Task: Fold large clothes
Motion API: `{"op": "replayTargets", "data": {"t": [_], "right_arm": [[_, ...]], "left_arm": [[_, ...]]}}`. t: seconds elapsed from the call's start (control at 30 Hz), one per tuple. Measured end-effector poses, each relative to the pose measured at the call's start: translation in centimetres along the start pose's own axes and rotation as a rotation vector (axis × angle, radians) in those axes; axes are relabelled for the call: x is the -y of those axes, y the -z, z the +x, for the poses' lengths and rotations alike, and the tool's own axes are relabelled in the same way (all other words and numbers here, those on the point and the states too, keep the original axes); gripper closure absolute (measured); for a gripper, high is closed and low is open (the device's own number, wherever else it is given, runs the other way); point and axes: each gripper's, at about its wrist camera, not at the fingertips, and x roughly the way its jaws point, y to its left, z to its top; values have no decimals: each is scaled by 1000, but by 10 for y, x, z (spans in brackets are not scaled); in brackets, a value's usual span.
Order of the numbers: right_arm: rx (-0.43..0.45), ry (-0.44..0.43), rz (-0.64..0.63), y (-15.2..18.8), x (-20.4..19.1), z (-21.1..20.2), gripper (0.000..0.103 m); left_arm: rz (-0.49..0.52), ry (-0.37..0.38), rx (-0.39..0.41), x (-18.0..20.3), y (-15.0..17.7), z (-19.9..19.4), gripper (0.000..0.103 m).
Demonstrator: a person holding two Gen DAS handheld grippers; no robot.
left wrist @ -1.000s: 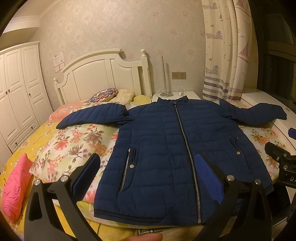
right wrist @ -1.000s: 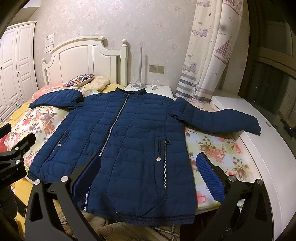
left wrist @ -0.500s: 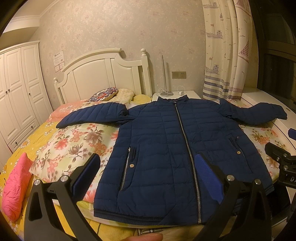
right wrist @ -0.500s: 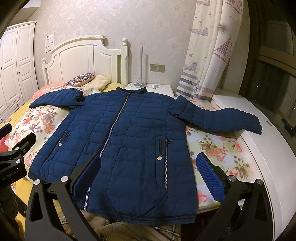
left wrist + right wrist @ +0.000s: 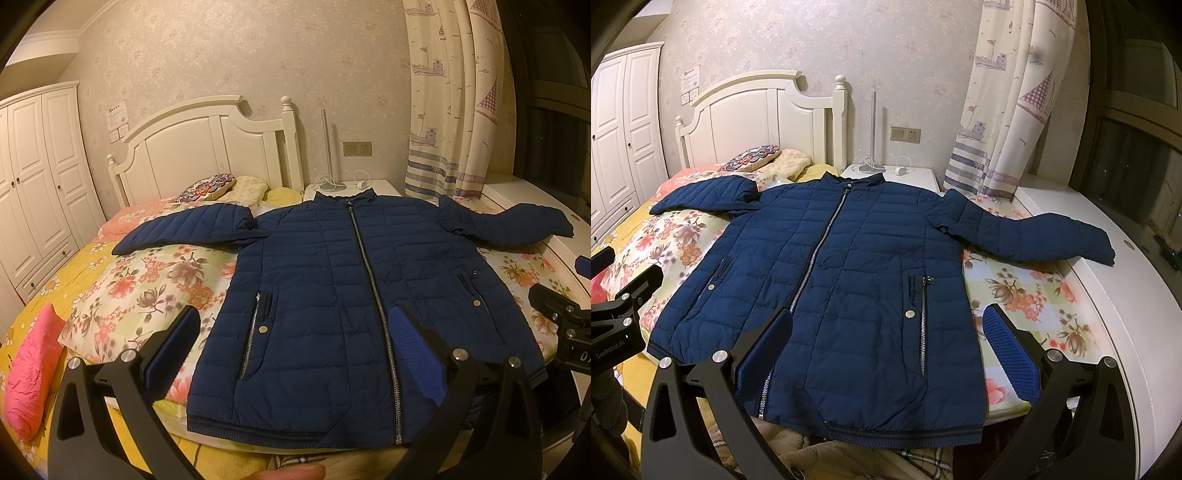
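A navy jacket (image 5: 332,295) is spread flat, front side up, on the bed (image 5: 147,288), with the zipper (image 5: 373,295) closed and both sleeves stretched out to the sides. Its collar is turned toward the headboard (image 5: 207,147), and its hem lies at the near edge of the bed.

The left gripper (image 5: 295,347) is held above the hem end of the jacket. Its fingers (image 5: 417,354) are spread wide apart and nothing is grasped between them. In the left wrist view, the lower left part of the jacket, with one pocket, is seen between the two fingers; no touching can be seen.

The right gripper (image 5: 886,343) is also held over the hem end, with its fingers (image 5: 1008,354) wide apart and empty. In the right wrist view, the lower right part of the jacket is seen between them. The right finger is seen over the floral bedcover (image 5: 1027,295), just beside the jacket's edge.

A pink bundle (image 5: 29,376) lies on the bed, well apart from the jacket. Pillows (image 5: 218,184) are placed near the headboard. A nightstand (image 5: 897,173) stands beside the bed, and a curtain (image 5: 1004,110) hangs to its right.
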Motion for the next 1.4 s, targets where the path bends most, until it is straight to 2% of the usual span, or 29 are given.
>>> {"op": "replayTargets", "data": {"t": [0.37,0.47,0.57,0.7,0.83,0.93,1.03,1.1,1.2,1.33,1.37,1.4], "right_arm": [[-12,-11,12,7,-1,5,4],[-23,-28,39,4,12,14,4],[-39,-90,112,2,38,33,4],[-104,-97,256,6,86,72,4],[-145,-53,451,13,155,118,4],[-160,-6,573,15,204,154,4],[-152,51,678,11,249,189,6],[-146,76,721,1,273,216,7],[-119,150,720,-16,294,246,9],[-87,239,852,-23,330,269,9],[-75,273,880,-26,339,274,11],[-65,292,888,-28,344,276,17]], "left_arm": [[10,0,-15,2,13,4,2],[21,-1,-28,5,13,9,2],[36,15,-41,11,10,27,2],[59,47,-108,23,7,80,2],[82,93,-238,33,-3,159,2],[115,71,-311,41,-19,225,2],[104,57,-338,42,-35,274,2],[85,42,-345,41,-44,299,2],[58,28,-373,38,-52,331,2],[-27,87,-431,24,-48,359,2],[-44,103,-432,21,-46,362,2],[-60,117,-426,19,-44,363,2]]}}
